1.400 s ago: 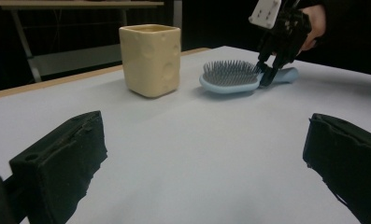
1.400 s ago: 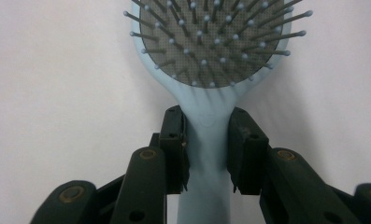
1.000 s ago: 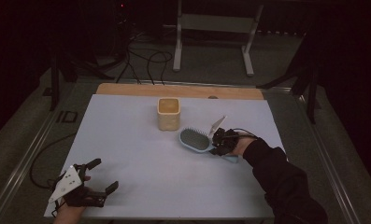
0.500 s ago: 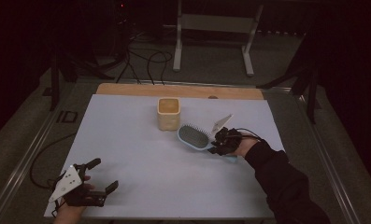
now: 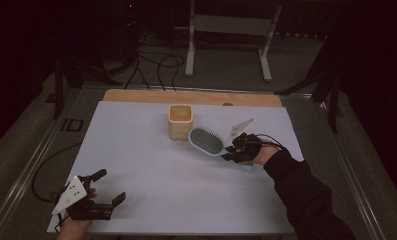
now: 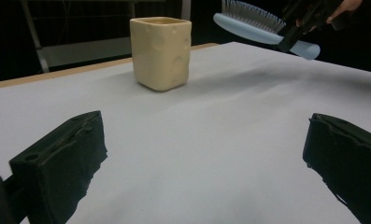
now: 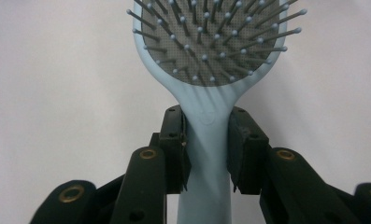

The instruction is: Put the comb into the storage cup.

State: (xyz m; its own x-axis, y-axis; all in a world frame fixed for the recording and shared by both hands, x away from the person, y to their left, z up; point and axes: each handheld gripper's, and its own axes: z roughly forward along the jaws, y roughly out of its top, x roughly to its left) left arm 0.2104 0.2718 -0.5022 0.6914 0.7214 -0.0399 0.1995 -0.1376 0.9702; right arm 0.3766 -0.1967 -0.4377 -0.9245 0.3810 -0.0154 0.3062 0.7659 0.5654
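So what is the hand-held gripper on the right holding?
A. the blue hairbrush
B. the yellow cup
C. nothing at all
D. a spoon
A: in the right gripper view, the right hand-held gripper has its pads pressed on both sides of the handle of the blue hairbrush, which is up off the table, while the yellow cup stands alone.

Brush (image 7: 210,51) head cut by the top edge in the right gripper view, handle end lost behind the right tool (image 7: 207,154). In the left gripper view, bristle tips clipped at the top, handle middle covered by that tool. Left tool (image 6: 211,158) cropped at the bottom and right edges there. Cup (image 5: 180,121) inside too dim to read from the high view. Right sleeve (image 5: 306,200) running off the bottom edge.
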